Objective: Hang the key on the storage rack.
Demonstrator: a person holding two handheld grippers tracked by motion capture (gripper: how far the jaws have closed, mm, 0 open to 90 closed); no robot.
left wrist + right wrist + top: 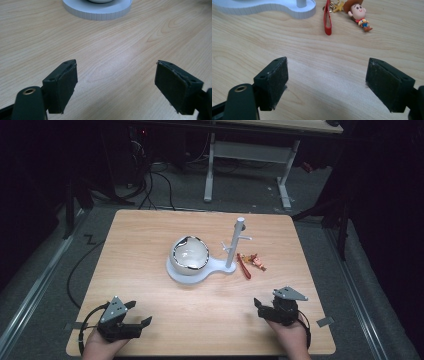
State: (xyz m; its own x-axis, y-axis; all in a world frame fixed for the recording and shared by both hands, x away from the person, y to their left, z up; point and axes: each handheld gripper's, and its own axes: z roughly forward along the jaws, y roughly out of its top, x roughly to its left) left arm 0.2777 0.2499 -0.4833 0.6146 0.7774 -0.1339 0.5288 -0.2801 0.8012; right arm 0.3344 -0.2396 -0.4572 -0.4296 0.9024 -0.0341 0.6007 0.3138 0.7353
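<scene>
Keychain work is judged to be at its very start. A cowboy figure keychain [358, 15] with a red strap [327, 18] lies flat on the tabletop [150, 285], just beside the post end of a white stand [231, 268], on the side nearer the right gripper [272, 307]. Nothing is held: in the right gripper view both jaws are seen spread wide over bare wood, with the keychain well ahead of them and slightly to the right of centre. The stand's upright post [237, 242] carries short pegs near its top, and none of them is seen to bear anything. On the round end of the same stand a white bowl [190, 254] with a dark rim is seated.

Farther out, the left gripper [127, 322] is rested near the front left corner of the tabletop, its jaws likewise spread apart and empty, pointed toward the stand's round base [97, 11]. Both hands are kept at the near edge, well apart from the things in the middle.

Everything is judged to be left: the keychain is to be approached, pinched, most likely by its strap, lifted and, presumably, hung on a peg.
</scene>
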